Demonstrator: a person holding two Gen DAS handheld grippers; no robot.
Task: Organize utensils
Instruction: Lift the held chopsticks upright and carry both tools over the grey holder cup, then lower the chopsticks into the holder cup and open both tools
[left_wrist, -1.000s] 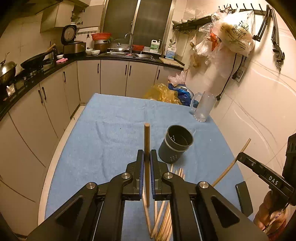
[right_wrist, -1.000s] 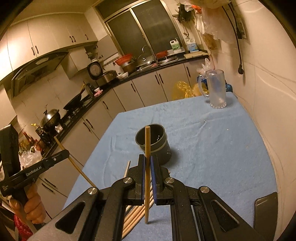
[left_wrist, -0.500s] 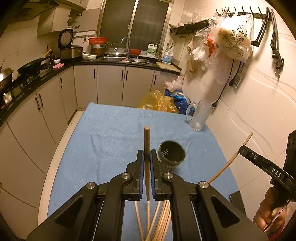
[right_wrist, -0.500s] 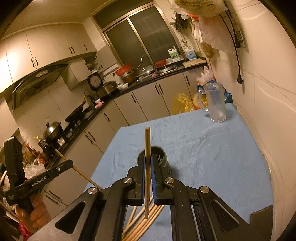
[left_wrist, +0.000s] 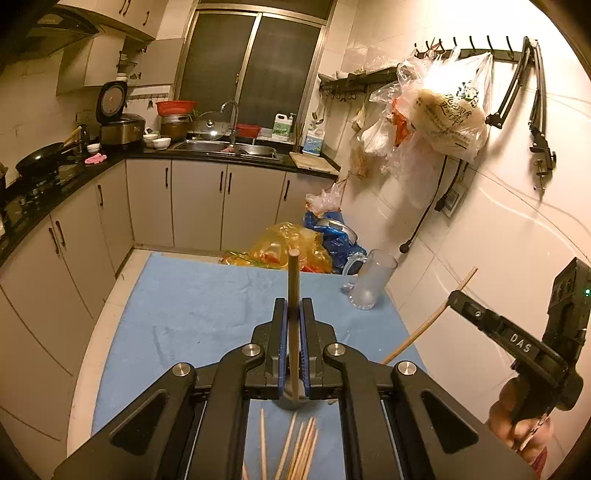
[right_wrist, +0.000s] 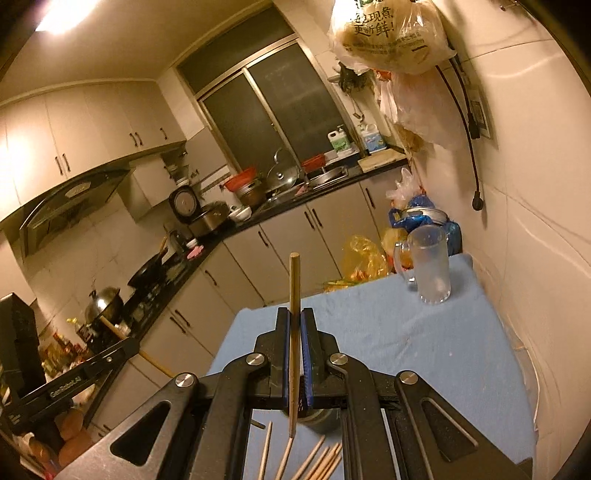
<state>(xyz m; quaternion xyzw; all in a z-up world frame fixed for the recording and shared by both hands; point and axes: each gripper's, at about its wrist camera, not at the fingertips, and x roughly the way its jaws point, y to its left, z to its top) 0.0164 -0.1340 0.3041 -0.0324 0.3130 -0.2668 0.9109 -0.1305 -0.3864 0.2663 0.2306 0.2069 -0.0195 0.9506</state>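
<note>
Your 2 grippers sit higher than 1 s ago; holder (right_wrist: 319, 415) now mostly hidden beneath. Left gripper (left_wrist: 294, 343) clamps 1 chopstick (left_wrist: 293, 314); right gripper (right_wrist: 294, 350) clamps another chopstick (right_wrist: 294, 332), both upright.

Black angular left gripper (left_wrist: 294, 347) and right gripper (right_wrist: 294, 354), blue pads lining the fingers (left_wrist: 280, 343), round silver screws at the pivots, white lettering along one arm, bare-skinned hand (left_wrist: 517, 417).

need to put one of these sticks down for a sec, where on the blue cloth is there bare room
The blue cloth lies bare across its middle and left side, from the left gripper out to the far edge. A smaller bare patch lies short of the glass mug by the wall. Crowded: the near end, with loose chopsticks and the dark holder under the right gripper.
</note>
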